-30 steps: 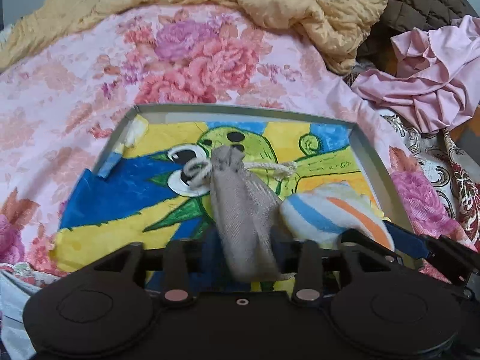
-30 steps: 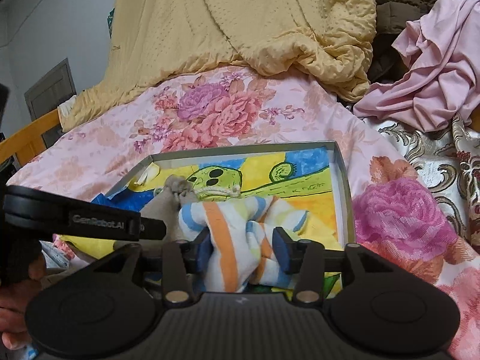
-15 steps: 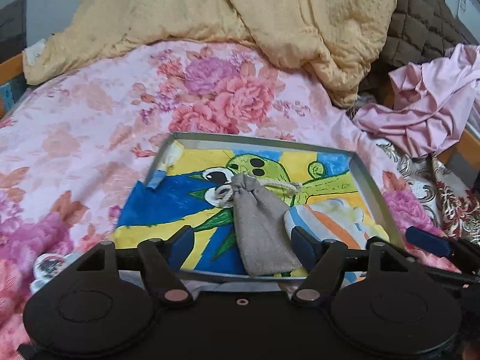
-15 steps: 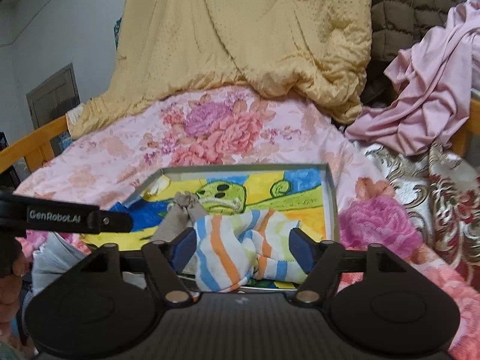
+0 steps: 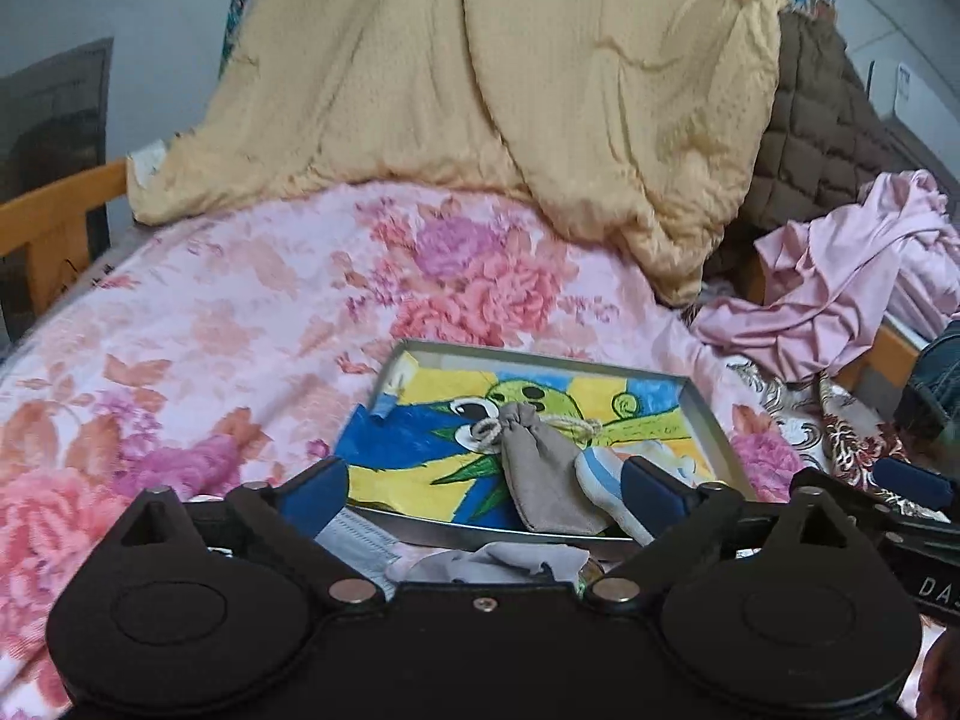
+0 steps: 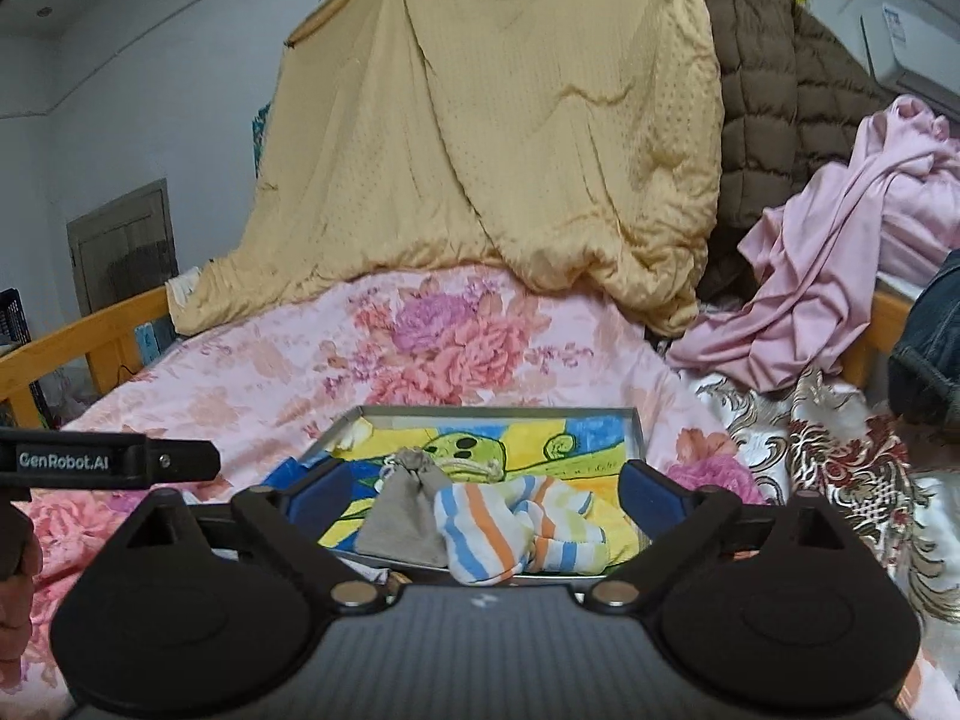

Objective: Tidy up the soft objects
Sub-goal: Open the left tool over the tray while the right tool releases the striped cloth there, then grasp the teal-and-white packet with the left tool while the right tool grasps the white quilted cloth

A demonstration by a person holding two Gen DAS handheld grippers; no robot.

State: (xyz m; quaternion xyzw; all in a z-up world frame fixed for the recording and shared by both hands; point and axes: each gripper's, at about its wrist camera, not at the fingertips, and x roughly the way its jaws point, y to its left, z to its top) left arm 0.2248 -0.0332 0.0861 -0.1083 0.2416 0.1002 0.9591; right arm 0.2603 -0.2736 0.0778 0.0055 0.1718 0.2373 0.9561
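Both grippers hang above the near edge of the tray w/ jaws spread wide and nothing between them. Left gripper and right gripper each frame the tray contents but touch neither item.

Tray sits on the bed's floral sheet, roughly mid-bed. Inside it, near edge: grey drawstring pouch lying flat, cord end toward the tray's far side; striped sock bunched just beside it on the right, touching the pouch and hanging a bit over the tray's near rim.

Judged step: two soft items are placed in the tray, grippers free, so this looks like the gap between a drop-off and the next pick.

In front of the tray's near edge, left-wrist view shows a face mask and a pale grey cloth on the sheet, not in the tray. Prob. next targets. Next move calls for lowering one gripper to the cloth or mask, pinching a fold w/o catching the sheet, then lifting into the tray's open far half.

Yellow quilt and pink garment lie at the bed's far side, well apart.
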